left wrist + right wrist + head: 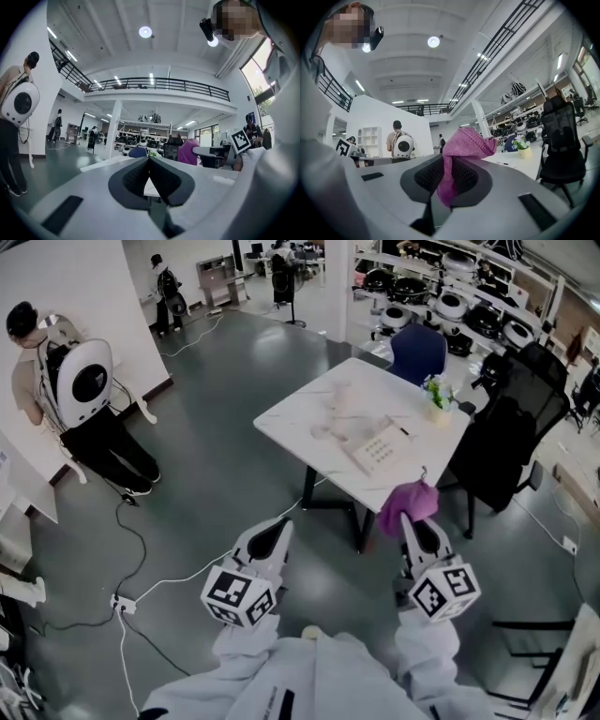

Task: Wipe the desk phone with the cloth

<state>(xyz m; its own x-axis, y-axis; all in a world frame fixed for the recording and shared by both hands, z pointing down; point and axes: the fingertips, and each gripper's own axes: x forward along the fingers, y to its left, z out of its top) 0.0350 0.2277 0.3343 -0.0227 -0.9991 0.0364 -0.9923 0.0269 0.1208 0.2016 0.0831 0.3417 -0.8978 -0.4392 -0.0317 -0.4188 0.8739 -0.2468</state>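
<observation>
Cloth (468,143) clamped in right hand-held gripper (447,173), left hand-held gripper (149,161) closed, empty; I must reach desk phone (380,448), wipe lightly.

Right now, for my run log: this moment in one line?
stage: pre-wipe | left gripper: shut, empty | right gripper: shut on purple cloth | desk phone: on table, untouched

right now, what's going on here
A person stands short of the white table, a gripper in each hand. The right gripper has its jaws shut on a pink knitted cloth. The left gripper has its jaws together, with nothing in them. The desk phone lies on the table, not yet touched.
</observation>
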